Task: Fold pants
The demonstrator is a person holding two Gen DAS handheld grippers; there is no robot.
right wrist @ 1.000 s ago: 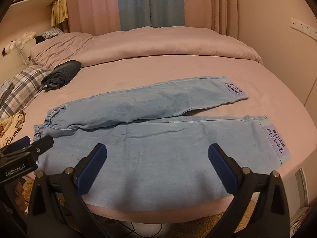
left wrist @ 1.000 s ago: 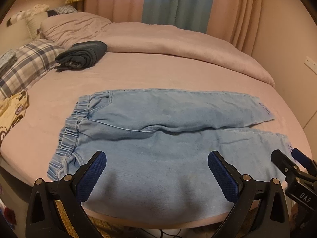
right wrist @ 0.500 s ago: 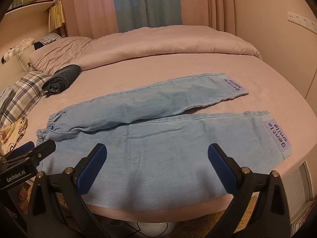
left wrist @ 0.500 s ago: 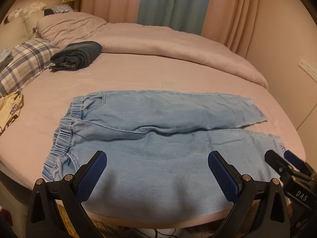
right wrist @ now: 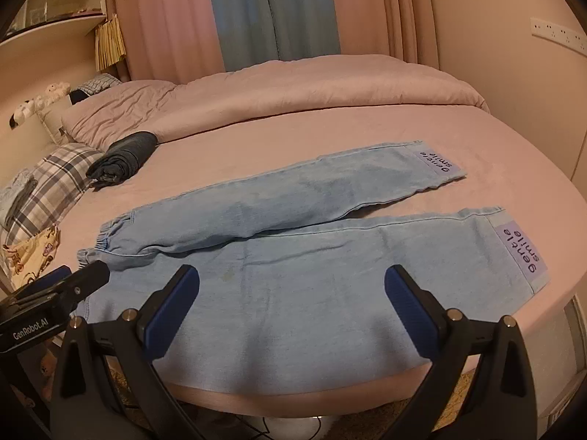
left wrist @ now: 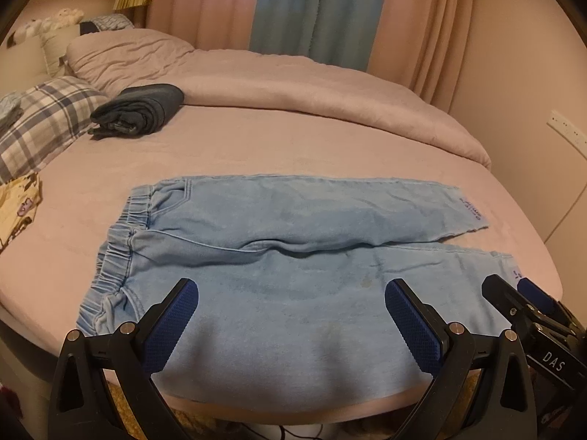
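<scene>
On pink bed (left wrist: pixel 256 154), light-blue denim pants (left wrist: pixel 293 256) flat, 2 legs apart, left tool (left wrist: pixel 291 311) and right tool (right wrist: pixel 291 304) spread.

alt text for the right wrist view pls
Light blue pants lie flat and unfolded on a pink bed, legs pointing right. The open right gripper hovers over the near leg; the left gripper sits by the waistband.
</scene>
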